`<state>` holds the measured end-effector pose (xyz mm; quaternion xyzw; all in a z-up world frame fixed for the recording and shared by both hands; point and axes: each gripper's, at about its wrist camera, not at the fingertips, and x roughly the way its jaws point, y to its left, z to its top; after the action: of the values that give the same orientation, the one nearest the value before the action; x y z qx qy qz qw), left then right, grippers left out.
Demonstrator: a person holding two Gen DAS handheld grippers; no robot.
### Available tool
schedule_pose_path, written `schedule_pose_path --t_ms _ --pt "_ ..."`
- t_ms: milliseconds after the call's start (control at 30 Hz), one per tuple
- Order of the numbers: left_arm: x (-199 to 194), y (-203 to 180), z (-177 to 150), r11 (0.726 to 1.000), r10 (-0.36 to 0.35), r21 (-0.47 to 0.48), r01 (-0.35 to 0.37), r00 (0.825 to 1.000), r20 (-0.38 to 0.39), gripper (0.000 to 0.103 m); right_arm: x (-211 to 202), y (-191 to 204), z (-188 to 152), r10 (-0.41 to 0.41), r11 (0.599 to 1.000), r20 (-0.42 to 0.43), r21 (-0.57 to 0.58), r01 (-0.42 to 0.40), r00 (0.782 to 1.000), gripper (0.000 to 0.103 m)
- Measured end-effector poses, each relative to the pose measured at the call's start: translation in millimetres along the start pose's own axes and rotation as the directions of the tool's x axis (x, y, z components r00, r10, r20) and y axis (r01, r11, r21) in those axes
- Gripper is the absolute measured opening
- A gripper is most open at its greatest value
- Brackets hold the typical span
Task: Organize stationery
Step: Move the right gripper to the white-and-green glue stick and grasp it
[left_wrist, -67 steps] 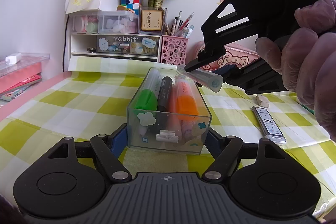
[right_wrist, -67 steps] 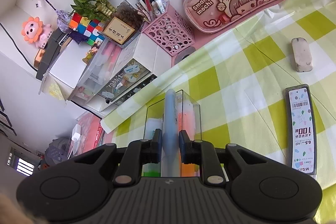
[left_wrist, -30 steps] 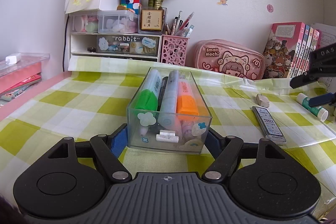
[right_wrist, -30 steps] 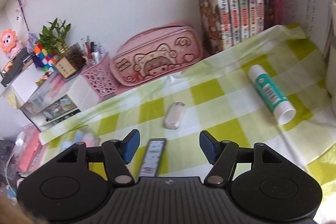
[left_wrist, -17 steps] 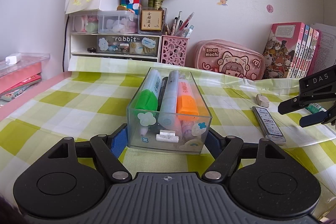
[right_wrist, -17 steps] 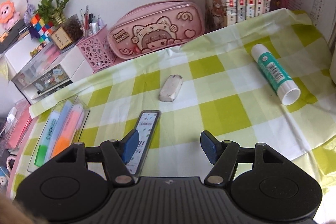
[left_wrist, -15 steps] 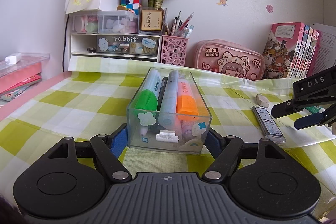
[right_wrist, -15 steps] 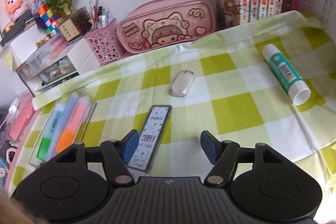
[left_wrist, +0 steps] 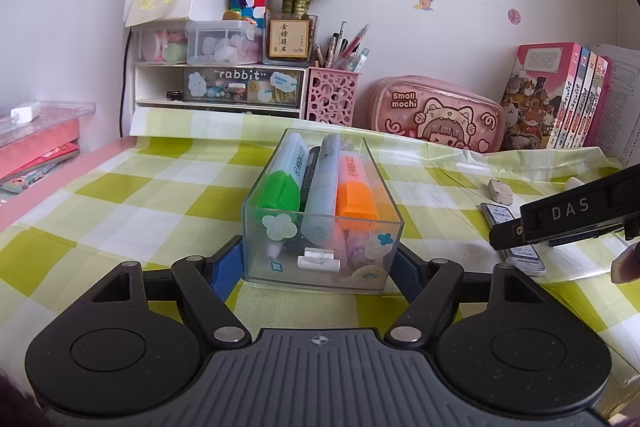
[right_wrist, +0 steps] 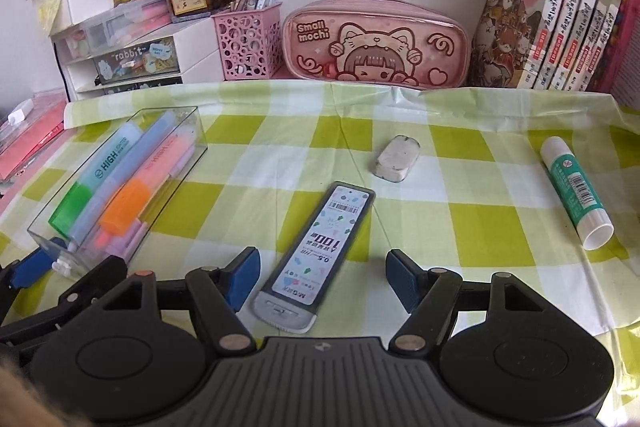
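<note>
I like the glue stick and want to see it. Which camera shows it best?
The right wrist view: the glue stick lies whole on the checked cloth, label readable. In the left wrist view it is hidden behind the right tongs.

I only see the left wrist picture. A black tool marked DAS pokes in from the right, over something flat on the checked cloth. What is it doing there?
Observer: The right tool is open. A flat pencil lead case lies on the cloth between its pads, and neither pad presses on it.
Operator: Which way does the case lie?
Observer: Roughly lengthwise along the tool, with its grey end nearest the camera.
Operator: Is anything loose that I miss?
Observer: A glue stick lies on the cloth to the right, farther from the clear box than the eraser.
</note>
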<state>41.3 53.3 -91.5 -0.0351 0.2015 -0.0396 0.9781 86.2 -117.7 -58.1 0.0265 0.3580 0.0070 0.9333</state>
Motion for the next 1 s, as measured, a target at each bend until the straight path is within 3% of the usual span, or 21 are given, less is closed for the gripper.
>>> schedule_pose_path --t_ms 100,233,367,433,500,633,733,800,867,1000 --pt "0 0 0 1.000 0.000 0.000 0.000 1.000 0.000 0.074 -1 -18 6 -0.016 0.999 0.009 0.045 0.015 1.000 0.070" --pt "0 0 0 1.000 0.000 0.000 0.000 1.000 0.000 0.074 -10 -52 21 -0.113 0.990 0.057 0.088 0.108 0.992 0.070" --pt "0 0 0 1.000 0.000 0.000 0.000 1.000 0.000 0.074 -19 -88 38 -0.277 0.959 0.116 0.096 0.267 0.954 0.070" --pt "0 0 0 1.000 0.001 -0.001 -0.001 1.000 0.000 0.074 -15 -106 43 -0.358 0.932 0.106 0.097 0.349 0.928 0.070" --pt "0 0 0 1.000 0.001 -0.001 -0.001 1.000 0.000 0.074 -8 -124 44 -0.397 0.914 0.064 0.119 0.388 0.916 0.070" --pt "0 0 0 1.000 0.000 0.000 0.000 1.000 0.000 0.074 6 -145 35 -0.390 0.909 -0.017 0.152 0.388 0.921 0.065" --pt "0 0 0 1.000 0.000 0.000 0.000 1.000 0.000 0.074 12 -151 28 -0.381 0.904 -0.051 0.189 0.384 0.923 0.051" --pt "0 0 0 1.000 0.000 0.000 0.000 1.000 0.000 0.074 13 -154 22 -0.347 0.907 -0.054 0.234 0.350 0.936 0.038" --pt "0 0 0 1.000 0.001 0.000 -0.001 1.000 0.000 0.074 11 -149 21 -0.339 0.912 -0.038 0.232 0.339 0.940 0.032" --pt "0 0 0 1.000 0.000 -0.001 0.000 1.000 0.000 0.074 9 -135 22 -0.350 0.914 -0.037 0.205 0.349 0.936 0.031"
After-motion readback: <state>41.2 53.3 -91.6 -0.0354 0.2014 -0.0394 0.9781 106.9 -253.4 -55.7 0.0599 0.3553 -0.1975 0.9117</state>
